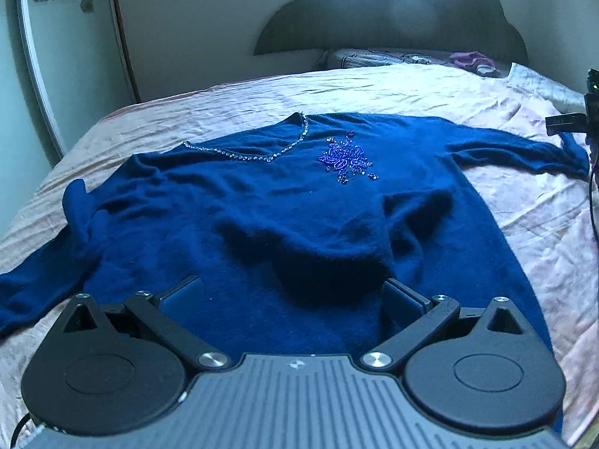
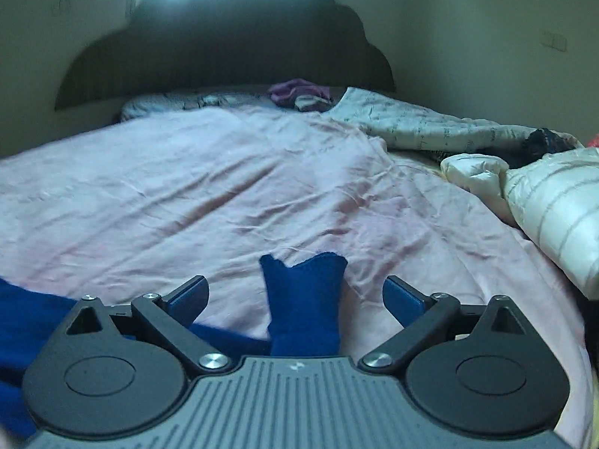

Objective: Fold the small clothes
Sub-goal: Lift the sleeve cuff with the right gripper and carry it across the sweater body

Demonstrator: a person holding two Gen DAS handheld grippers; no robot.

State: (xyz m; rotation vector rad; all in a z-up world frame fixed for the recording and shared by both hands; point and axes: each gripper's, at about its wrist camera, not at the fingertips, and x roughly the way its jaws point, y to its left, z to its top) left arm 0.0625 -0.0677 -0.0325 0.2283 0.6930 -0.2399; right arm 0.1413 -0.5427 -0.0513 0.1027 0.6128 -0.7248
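A dark blue sweater [image 1: 262, 205] with a beaded V-neck and a beaded flower on the chest lies spread face up on the pink bedsheet [image 1: 374, 86], sleeves out to both sides. My left gripper [image 1: 294, 292] is open, just above the sweater's lower body near the hem, with a raised fold of cloth between the spread fingers. My right gripper [image 2: 295, 295] is open over the end of the sweater's right sleeve; the blue cuff [image 2: 303, 295] lies between the fingers, untouched by them. The right gripper's body also shows at the right edge of the left wrist view [image 1: 584, 119].
The bed has a dark scalloped headboard [image 2: 224, 45]. A patterned quilt [image 2: 411, 123] and a cream striped puffy jacket [image 2: 543, 194] lie at the right side. A purple garment [image 2: 299, 91] sits near the pillows. A wardrobe [image 1: 56, 56] stands left of the bed.
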